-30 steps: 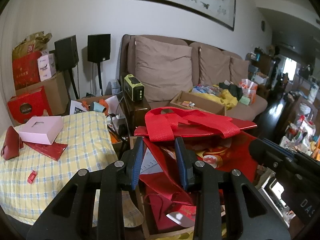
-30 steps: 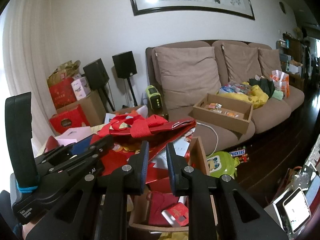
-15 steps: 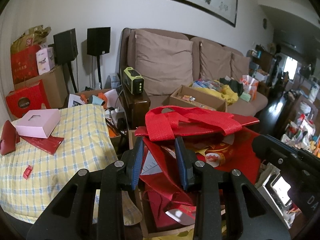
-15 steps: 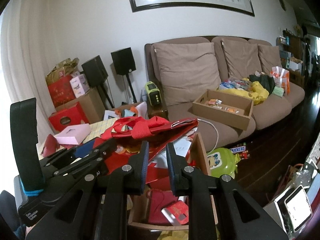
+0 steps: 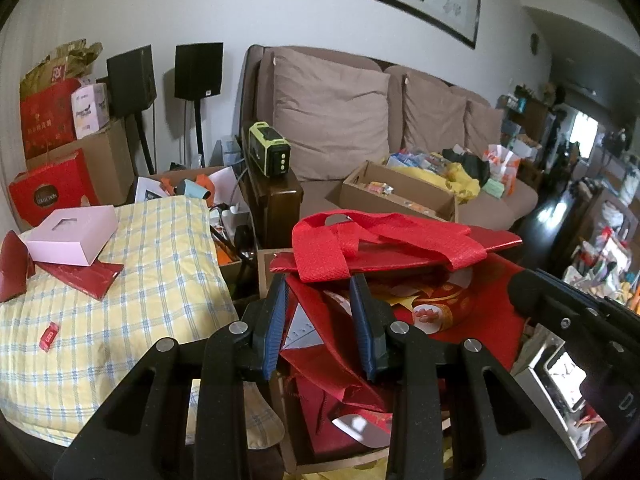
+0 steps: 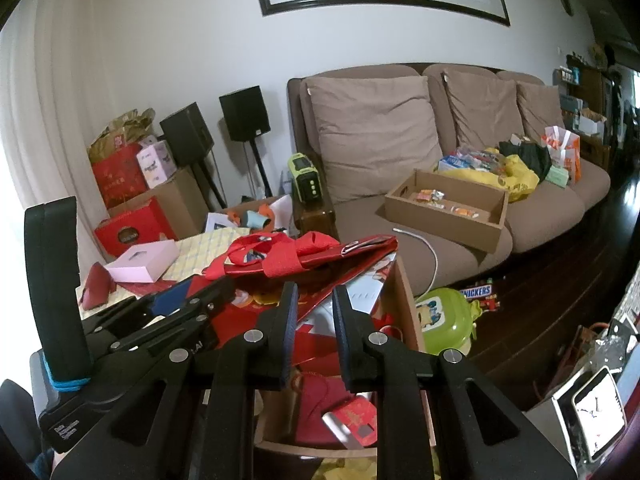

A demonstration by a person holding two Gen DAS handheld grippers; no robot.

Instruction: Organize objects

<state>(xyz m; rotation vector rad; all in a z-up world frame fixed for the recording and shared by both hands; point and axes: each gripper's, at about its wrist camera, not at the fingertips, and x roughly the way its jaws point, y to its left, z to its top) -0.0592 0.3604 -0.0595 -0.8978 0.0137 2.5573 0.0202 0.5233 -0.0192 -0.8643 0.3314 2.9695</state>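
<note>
A glossy red gift bag (image 5: 400, 248) with woven red handles hangs flattened over an open cardboard box (image 6: 404, 308) that holds more red packets. My left gripper (image 5: 320, 316) is shut on the bag's folded left side, and the red panel runs down between its blue pads. My right gripper (image 6: 314, 312) is shut on the lower edge of the red gift bag (image 6: 300, 256). In the right wrist view the left gripper (image 6: 188, 300) shows at the bag's left end. The bag's underside is hidden.
A yellow checked cloth (image 5: 160, 272) at the left carries a pink box (image 5: 72, 234) and red envelopes. Behind stands a brown sofa (image 5: 332, 120) with a cardboard tray (image 6: 448, 208) on its seat. A green toy (image 6: 444, 320) lies on the dark floor.
</note>
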